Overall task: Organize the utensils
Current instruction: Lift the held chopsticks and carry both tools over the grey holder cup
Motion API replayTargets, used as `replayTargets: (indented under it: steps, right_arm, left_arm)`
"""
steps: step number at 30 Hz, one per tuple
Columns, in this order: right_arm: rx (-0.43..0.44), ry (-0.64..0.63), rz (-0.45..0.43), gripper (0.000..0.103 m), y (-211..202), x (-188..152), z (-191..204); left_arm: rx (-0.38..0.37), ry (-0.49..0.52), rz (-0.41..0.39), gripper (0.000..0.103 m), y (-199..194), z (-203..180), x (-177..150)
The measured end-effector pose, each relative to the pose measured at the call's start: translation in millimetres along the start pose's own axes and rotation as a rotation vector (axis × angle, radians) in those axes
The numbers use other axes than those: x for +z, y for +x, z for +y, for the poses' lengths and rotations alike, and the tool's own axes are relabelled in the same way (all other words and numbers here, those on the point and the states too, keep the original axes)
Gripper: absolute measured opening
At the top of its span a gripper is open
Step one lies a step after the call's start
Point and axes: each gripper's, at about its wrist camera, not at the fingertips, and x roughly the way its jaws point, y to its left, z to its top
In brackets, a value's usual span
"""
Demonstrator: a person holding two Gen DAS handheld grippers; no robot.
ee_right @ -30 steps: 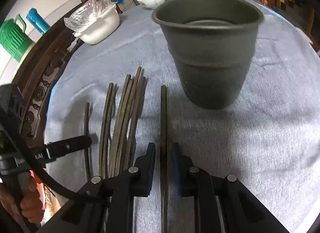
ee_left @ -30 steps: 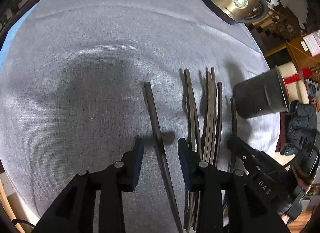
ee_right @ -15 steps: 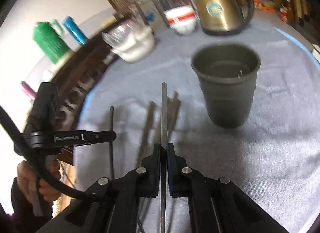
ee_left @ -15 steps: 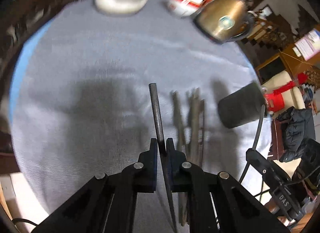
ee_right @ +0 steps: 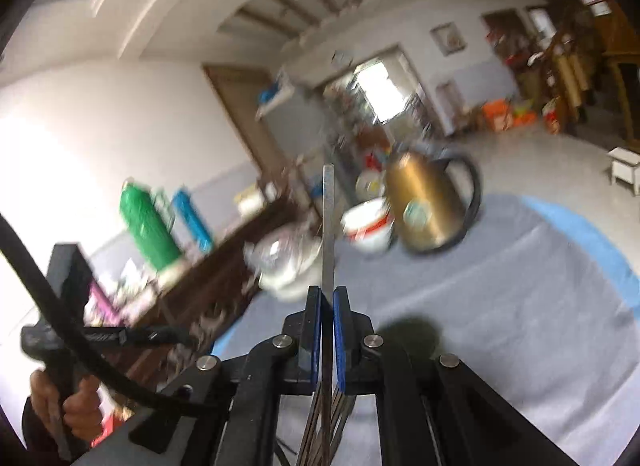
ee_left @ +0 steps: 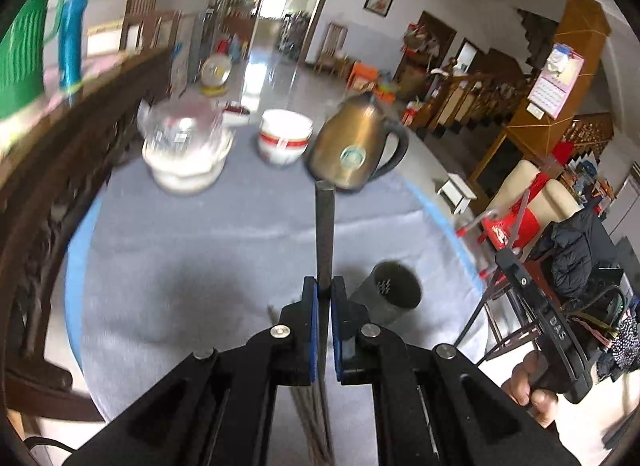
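My left gripper (ee_left: pixel 324 286) is shut on a dark chopstick (ee_left: pixel 324 225), held high above the table and pointing up and forward. The dark grey cup (ee_left: pixel 390 292) stands below, just right of the left gripper. My right gripper (ee_right: pixel 327 298) is shut on another chopstick (ee_right: pixel 328 225), also lifted and tilted up. The remaining chopsticks (ee_right: pixel 326 426) lie on the grey cloth below the right gripper, partly hidden by its jaws. The right gripper body also shows at the right of the left wrist view (ee_left: pixel 540 314).
On the grey tablecloth (ee_left: pixel 200 258) at the far side stand a gold kettle (ee_left: pixel 352 149), a red-and-white bowl (ee_left: pixel 284 141) and a white bowl wrapped in plastic (ee_left: pixel 184 145). A carved dark wooden edge (ee_left: pixel 48 185) runs along the left. Green and blue flasks (ee_right: pixel 152 225) stand behind it.
Both grippers have closed on a chopstick each and lifted them off the cloth, tilting upward. The table and cup now lie far below; the views are motion-blurred.
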Motion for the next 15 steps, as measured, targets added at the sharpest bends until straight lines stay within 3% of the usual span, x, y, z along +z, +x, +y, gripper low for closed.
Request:
replayTargets:
  steps: [9, 12, 15]
  right_arm:
    - [-0.109, -0.016, -0.283, 0.006, 8, 51, -6]
    - [-0.158, -0.053, -0.326, 0.006, 22, 60, -3]
    - [-0.193, -0.092, -0.308, 0.006, 45, 59, -2]
  left_arm:
    - [-0.065, 0.062, -0.144, 0.006, -2, -58, 54]
    - [-0.087, 0.062, -0.170, 0.006, 14, -73, 64]
    - [-0.088, 0.058, -0.158, 0.006, 38, -82, 66]
